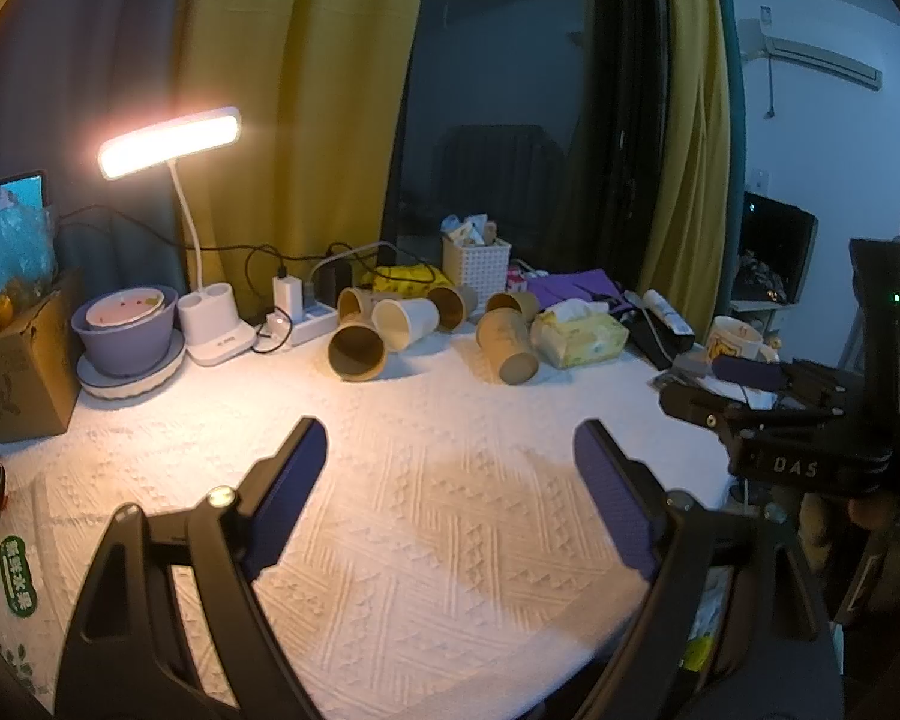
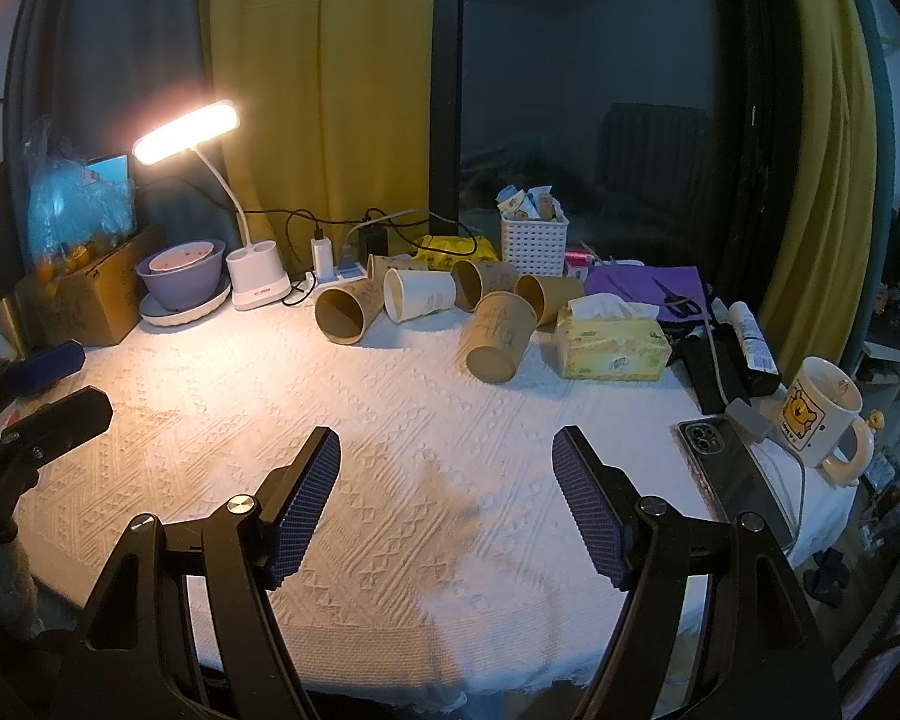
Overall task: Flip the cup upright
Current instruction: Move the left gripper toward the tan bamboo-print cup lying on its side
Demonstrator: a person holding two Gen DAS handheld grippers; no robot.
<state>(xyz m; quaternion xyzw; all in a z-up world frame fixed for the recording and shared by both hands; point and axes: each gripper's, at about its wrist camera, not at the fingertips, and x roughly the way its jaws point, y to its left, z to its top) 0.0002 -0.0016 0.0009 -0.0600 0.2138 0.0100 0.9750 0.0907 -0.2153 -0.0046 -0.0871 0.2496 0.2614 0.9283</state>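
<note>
Left wrist view
Left gripper (image 1: 450, 468): jaws stood wide, nothing between them, over the bare white tablecloth (image 1: 426, 540).
Right gripper (image 1: 744, 384): seen off to the right of the left claw, side-on; spread could not be told here.
Nearest brown cup (image 1: 507, 345): lay tipped over, well ahead and slightly right of the claw.
White cup (image 1: 405, 324): on its side, ahead and a little left, among more brown cups.

Right wrist view
Right gripper (image 2: 447, 474): jaws wide, empty.
Nearest brown cup (image 2: 501, 336): ahead, slightly right, tilted with base toward the claw, just beside the tissue box (image 2: 612, 339).
Left gripper (image 2: 48, 396): far left, apart from the cups.

Step in hand (judgement): approach. Best closed across the cup's mid-wall gently, as paper likely crushes, then rotated mouth-up clear of the tissue box.
</note>
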